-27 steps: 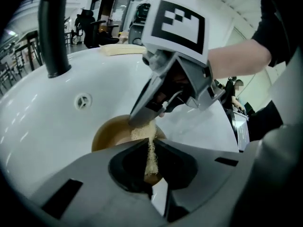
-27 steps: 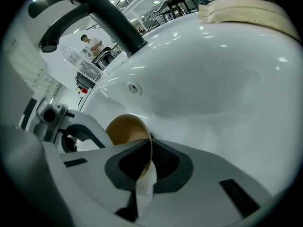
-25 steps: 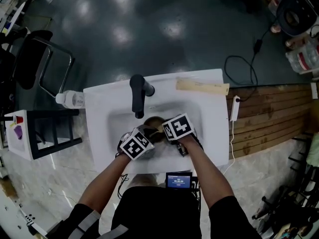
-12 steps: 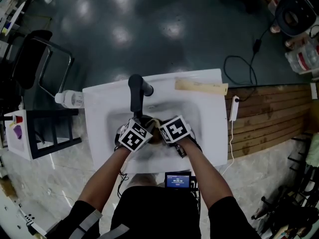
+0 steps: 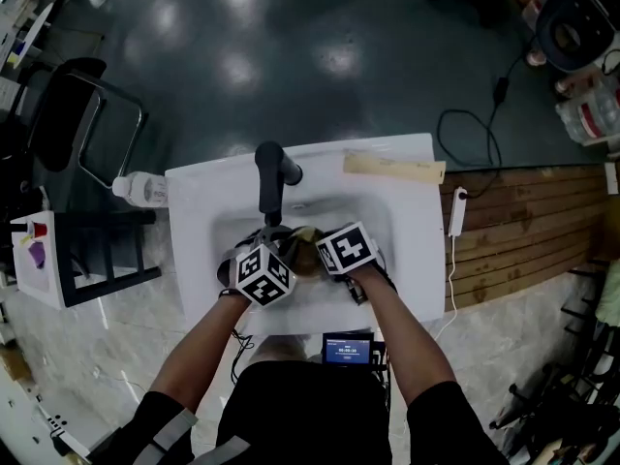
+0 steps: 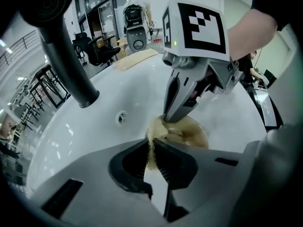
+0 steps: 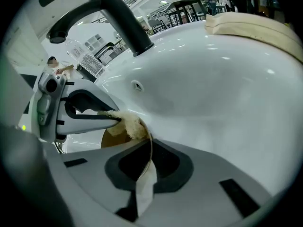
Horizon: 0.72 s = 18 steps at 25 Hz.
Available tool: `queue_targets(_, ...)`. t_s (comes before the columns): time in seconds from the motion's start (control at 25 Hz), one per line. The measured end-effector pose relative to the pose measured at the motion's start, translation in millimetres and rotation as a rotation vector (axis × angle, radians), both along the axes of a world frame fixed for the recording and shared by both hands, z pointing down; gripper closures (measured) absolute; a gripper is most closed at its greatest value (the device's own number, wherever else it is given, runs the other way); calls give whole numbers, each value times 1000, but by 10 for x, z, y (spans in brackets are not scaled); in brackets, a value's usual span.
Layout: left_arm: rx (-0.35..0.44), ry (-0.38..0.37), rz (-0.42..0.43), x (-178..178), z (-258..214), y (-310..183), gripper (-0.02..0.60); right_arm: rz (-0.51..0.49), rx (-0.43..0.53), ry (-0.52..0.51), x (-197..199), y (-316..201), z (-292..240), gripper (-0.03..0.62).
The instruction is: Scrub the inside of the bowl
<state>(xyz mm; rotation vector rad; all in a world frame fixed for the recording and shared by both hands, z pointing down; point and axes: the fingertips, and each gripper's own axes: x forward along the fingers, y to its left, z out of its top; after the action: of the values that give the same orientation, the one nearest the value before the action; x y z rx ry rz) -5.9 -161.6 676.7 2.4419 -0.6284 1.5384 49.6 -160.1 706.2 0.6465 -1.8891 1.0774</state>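
Sink [image 5: 194, 211] is white and super glossy, ceramic by the look of it, with light spots all over. Faucet [image 5: 268, 187] is matt black. Scrub pad [image 6: 155, 126] is pale yellow, coarse and fibrous, properly rough. Bowl [image 6: 187, 130] is brownish, smooth and thin-rimmed with a slight shine. Left tongs [image 6: 151, 143] and right tongs [image 7: 151, 143] look like matt grey plastic with darker ribbed pads. Floor [image 5: 242, 56] across the top of the frame is dark and shiny, and there are bare wooden planks [image 5: 523, 221] at the right.
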Motion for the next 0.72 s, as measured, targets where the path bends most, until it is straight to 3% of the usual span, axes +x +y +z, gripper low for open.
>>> queue_targets(0.32,10,-31,93,-59,-59,265,560,6,17,21,27,-7,-22,572)
queue_targets(0.72,-3,-2,176,66,-159,621,560,23,24,23,-8,3,-52,572)
